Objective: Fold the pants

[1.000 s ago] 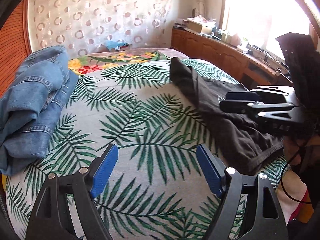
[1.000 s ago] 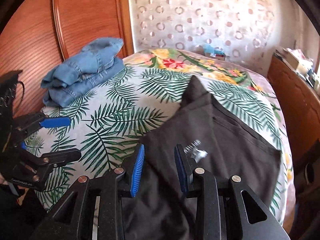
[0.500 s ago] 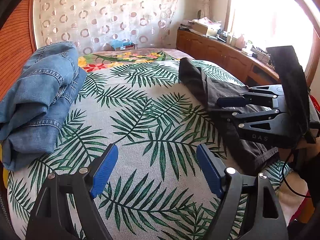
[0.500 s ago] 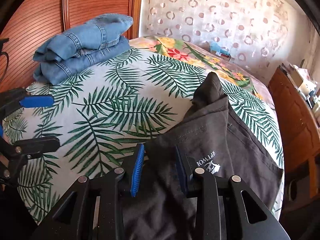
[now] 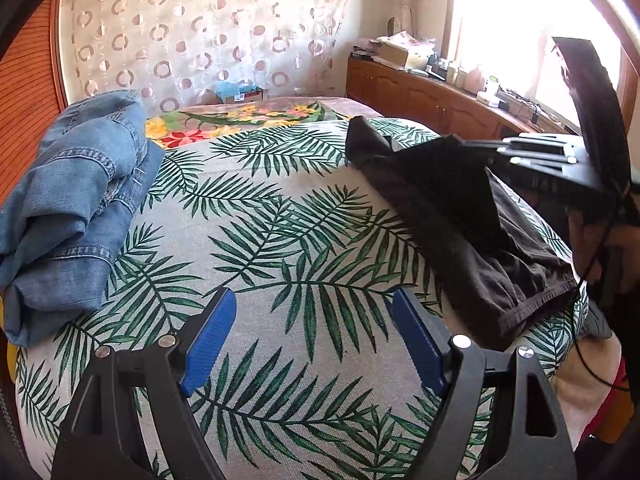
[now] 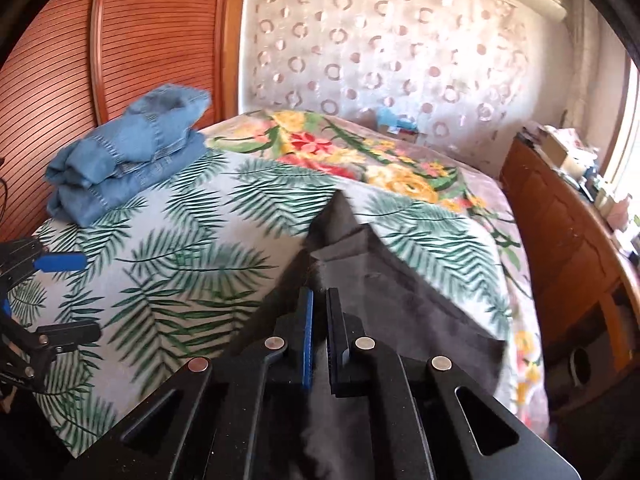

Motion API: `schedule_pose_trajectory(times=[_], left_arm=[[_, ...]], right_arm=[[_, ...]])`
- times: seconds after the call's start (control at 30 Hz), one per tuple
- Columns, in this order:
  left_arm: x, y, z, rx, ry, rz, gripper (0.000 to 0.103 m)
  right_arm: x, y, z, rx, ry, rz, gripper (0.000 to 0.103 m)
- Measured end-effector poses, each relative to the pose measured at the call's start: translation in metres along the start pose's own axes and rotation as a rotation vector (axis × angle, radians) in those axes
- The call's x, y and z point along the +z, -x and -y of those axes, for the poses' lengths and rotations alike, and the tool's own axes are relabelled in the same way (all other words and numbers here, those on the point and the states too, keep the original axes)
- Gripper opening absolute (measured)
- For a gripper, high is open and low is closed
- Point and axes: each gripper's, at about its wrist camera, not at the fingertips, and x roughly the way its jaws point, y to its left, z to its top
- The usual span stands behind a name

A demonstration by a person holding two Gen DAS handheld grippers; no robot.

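Dark brown pants [image 5: 460, 216] lie crumpled on the right side of a palm-leaf bedspread [image 5: 280, 248]. My right gripper [image 6: 318, 304] is shut on an edge of the pants [image 6: 384, 296] and lifts the cloth off the bed; it also shows in the left wrist view [image 5: 500, 148], with fabric hanging from it. My left gripper [image 5: 312, 312] is open and empty, low over the bedspread to the left of the pants. It appears at the left edge of the right wrist view [image 6: 60, 296].
Folded blue jeans [image 5: 76, 196] are stacked at the bed's left side, near the wooden headboard [image 6: 120, 40]. A floral blanket [image 6: 360, 152] lies at the far end. A wooden dresser [image 5: 432, 96] with clutter runs along the right under the window.
My right gripper has closed on the pants' edge and lifted it, raising a fold of cloth. My left gripper stays open over the bedspread, its view shifted slightly.
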Motion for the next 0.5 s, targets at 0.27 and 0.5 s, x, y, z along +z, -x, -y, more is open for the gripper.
schedule_pose_trajectory(times=[0.27,0.5], left_arm=[[-0.001,-0.001,0.005,-0.009,-0.009,-0.001,0.081],[-0.001,-0.002,0.007,-0.008,-0.016,-0.007,0.081]], right_arm=[[0.001,0.007,0.057,-0.093,-0.087,-0.003,0.005],[-0.006,-0.011,0.103,-0.179,-0.168,-0.066,0.005]])
